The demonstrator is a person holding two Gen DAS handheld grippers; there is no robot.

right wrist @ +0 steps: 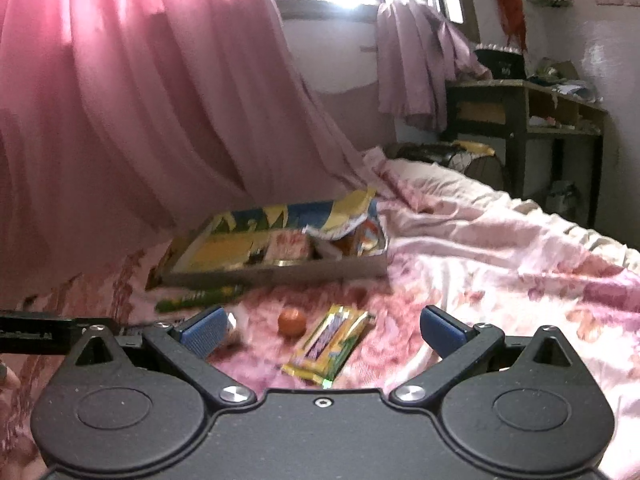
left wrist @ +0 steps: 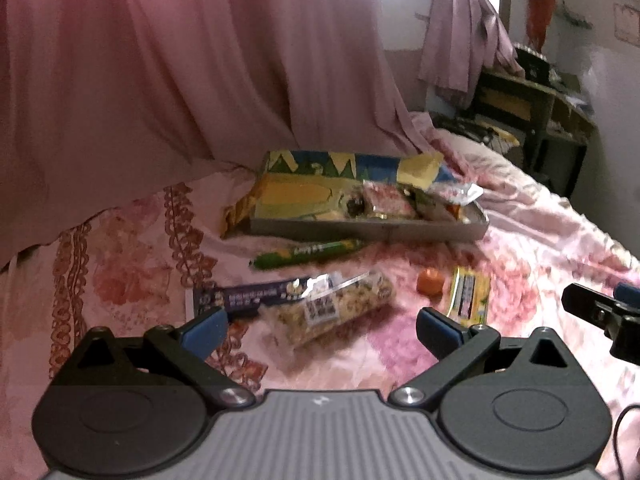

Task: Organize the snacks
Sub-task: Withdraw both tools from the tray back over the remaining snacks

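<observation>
- The left gripper [left wrist: 320,328], black-framed with blue pads, hangs low over a pink floral bedspread [left wrist: 540,216], its jaws spread wide and holding nothing.
- Straight ahead of it, between the lines of the two blue fingers and just beyond their tips, lies a clear plastic-wrapped grain snack bar [left wrist: 340,308]; its long axis runs from near left to far right, slanting across the gap rather than along it.
- Touching the grain bar's far left end, a dark blue flat snack packet [left wrist: 248,298] lies close to the left finger, and a green tube-shaped snack stick [left wrist: 306,254] sits farther off, near the box.
- The right gripper [right wrist: 322,330], likewise wide open and empty, faces a yellow and purple foil candy wrapper [right wrist: 330,342] directly between its fingers, the wrapper's length running near to far, leaning slightly right.
- A small orange round sweet [right wrist: 292,321] rests just left of the wrapper, slightly farther away.
- A shallow cardboard box with a yellow, corn-printed lining [left wrist: 372,232] stands beyond all the loose items, already holding several packets at its right end; its left half looks free.
- Judged from the layout, the left gripper is the nearer one for the grain bar, the right for the foil wrapper; the left one would likely need a turn of the wrist to close across the bar's narrow width.
- Motion blur softens the finer print on every wrapper.
</observation>
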